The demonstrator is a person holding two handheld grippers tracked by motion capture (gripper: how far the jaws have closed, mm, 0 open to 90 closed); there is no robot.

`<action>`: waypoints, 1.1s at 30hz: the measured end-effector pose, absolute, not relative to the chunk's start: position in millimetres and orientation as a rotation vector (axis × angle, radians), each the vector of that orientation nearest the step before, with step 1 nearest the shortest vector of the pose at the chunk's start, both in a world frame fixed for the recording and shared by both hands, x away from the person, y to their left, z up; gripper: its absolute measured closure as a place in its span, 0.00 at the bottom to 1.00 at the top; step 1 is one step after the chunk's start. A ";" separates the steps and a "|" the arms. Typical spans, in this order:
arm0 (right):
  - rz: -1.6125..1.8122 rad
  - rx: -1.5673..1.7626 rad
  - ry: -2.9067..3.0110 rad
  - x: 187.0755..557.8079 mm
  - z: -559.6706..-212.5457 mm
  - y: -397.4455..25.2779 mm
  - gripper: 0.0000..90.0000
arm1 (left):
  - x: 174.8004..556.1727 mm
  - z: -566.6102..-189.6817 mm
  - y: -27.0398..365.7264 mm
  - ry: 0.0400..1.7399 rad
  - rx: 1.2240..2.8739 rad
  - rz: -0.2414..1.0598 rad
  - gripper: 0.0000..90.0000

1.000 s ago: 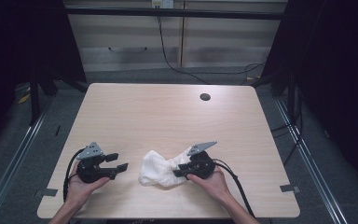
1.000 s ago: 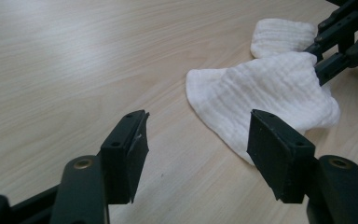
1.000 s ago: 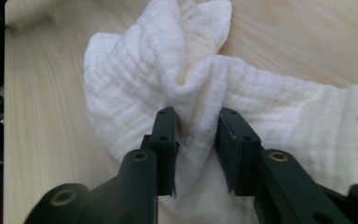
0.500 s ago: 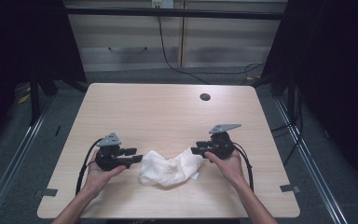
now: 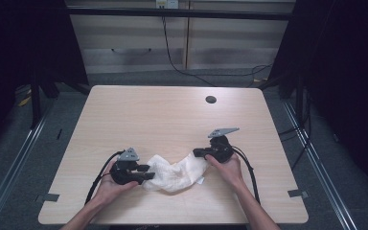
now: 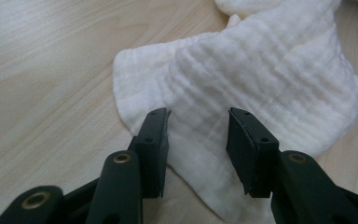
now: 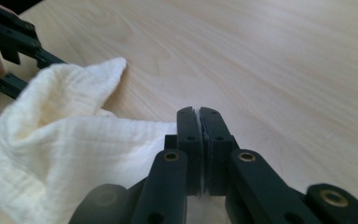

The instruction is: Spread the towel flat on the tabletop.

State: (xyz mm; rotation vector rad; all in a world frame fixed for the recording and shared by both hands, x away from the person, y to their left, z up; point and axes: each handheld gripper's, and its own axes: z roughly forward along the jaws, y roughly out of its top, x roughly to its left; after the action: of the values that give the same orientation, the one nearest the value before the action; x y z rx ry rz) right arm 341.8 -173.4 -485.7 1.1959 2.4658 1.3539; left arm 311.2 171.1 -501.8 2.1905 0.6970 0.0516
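Note:
A crumpled white cloth (image 5: 175,173) lies on the wooden table (image 5: 163,115) near its front edge, drawn out into a band between my two grippers. My right gripper (image 5: 199,153) is at the cloth's right end; in the right gripper view it (image 7: 198,112) is shut on a thin edge of the cloth (image 7: 60,154). My left gripper (image 5: 146,173) is at the cloth's left end. In the left gripper view it (image 6: 198,116) is open, its jaws straddling the cloth (image 6: 261,79), which lies flat on the wood beneath them.
A dark round cable hole (image 5: 211,99) sits in the table at the back right. The left gripper's jaws (image 7: 9,42) show at the top left of the right gripper view. Cables trail off the table's front edge, and dark floor surrounds the table.
My right gripper has pulled the cloth's right end away to the right and back, stretching the cloth out. My left gripper has moved right up to the cloth's left end.

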 end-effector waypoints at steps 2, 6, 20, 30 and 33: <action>1.379 1.179 2.424 338.3 -476.7 -177.3 0.99 | 309.7 -501.6 171.4 0.692 2.199 0.070 0.67; 1.414 1.172 2.327 329.6 -458.1 -194.7 0.99 | 301.7 -500.6 171.3 0.681 2.221 0.113 0.67; 1.301 1.200 2.396 284.9 -477.6 -228.8 0.98 | 294.5 -498.8 177.0 0.704 2.223 0.088 0.65; 1.310 1.229 2.400 283.4 -486.4 -228.4 0.79 | 307.4 -475.1 194.2 0.777 2.102 0.083 0.51; 1.326 1.237 2.379 283.8 -483.8 -231.6 0.74 | 325.6 -468.6 195.6 0.821 2.064 0.095 0.52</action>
State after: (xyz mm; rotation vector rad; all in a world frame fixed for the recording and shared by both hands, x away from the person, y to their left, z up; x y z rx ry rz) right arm 283.8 -231.6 -483.8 1.2373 2.3791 1.3257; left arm 325.6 195.6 -468.6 2.0641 0.8208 0.0948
